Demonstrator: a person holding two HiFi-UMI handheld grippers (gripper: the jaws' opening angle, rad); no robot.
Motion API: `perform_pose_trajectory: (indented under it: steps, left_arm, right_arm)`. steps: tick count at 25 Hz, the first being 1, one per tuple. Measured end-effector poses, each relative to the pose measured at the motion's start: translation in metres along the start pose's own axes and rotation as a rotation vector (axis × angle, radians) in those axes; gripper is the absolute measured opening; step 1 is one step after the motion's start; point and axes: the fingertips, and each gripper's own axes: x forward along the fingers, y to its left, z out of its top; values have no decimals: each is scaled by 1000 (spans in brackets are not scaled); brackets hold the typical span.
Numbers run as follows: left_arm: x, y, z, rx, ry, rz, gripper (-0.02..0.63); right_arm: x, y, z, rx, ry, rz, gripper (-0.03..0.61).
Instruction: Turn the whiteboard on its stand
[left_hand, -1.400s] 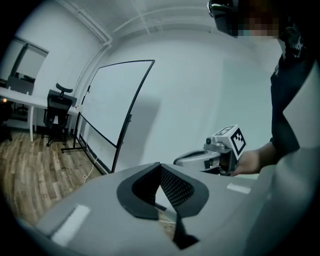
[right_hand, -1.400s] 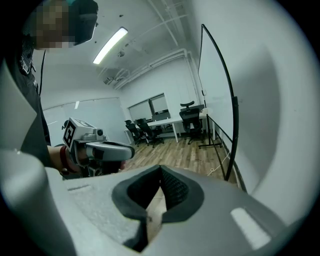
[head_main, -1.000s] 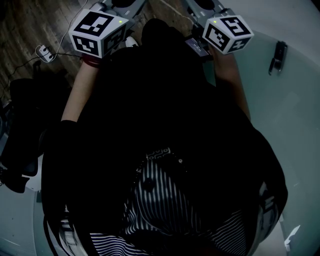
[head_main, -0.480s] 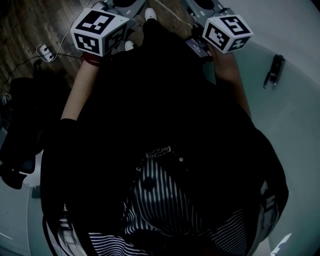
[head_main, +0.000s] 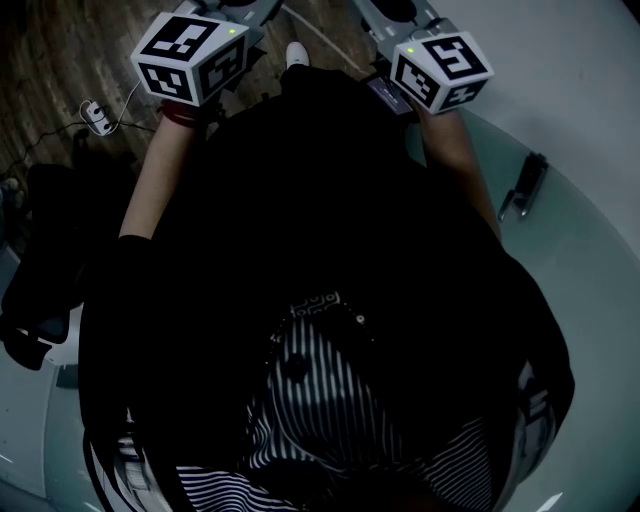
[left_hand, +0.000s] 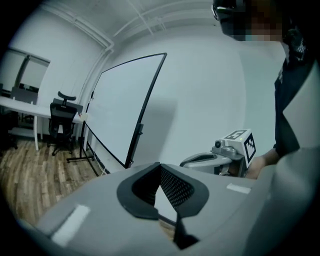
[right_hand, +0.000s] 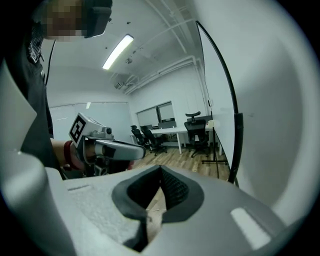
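Left gripper view shows the whiteboard standing up on its stand, off to the left on the wood floor. The left gripper has its jaws pressed together with nothing in them. The right gripper is closed and empty too, and the board is close by on its right. The board looks big, flat and stiff. Its white face is smooth and would be slippery. I think the black frame at the side is the best place to grab. It may swing easily, so go gently.
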Motion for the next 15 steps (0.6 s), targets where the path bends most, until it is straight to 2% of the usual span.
perform_pose_trajectory:
  steps: [2,4,7,11,15]
  left_arm:
    - [21,4,6,-31,6,-3,-3]
    - [42,6,13,-17,25,-5,-3]
    - [69,5,24,0,41,-15,-3]
    - [99,0,34,-37,20,-60,-2]
    - [121,9,29,-30,64,-26,-2]
  right_arm:
    - [0,-20,9,-31,-20,23,2]
    - [2,-39,15,-45,-27,44,2]
    - [4,-64,20,-22,-31,58,2]
    - [3,-94,20,15,-39,75,2]
    - [8,-115,19,22,-16,106,2]
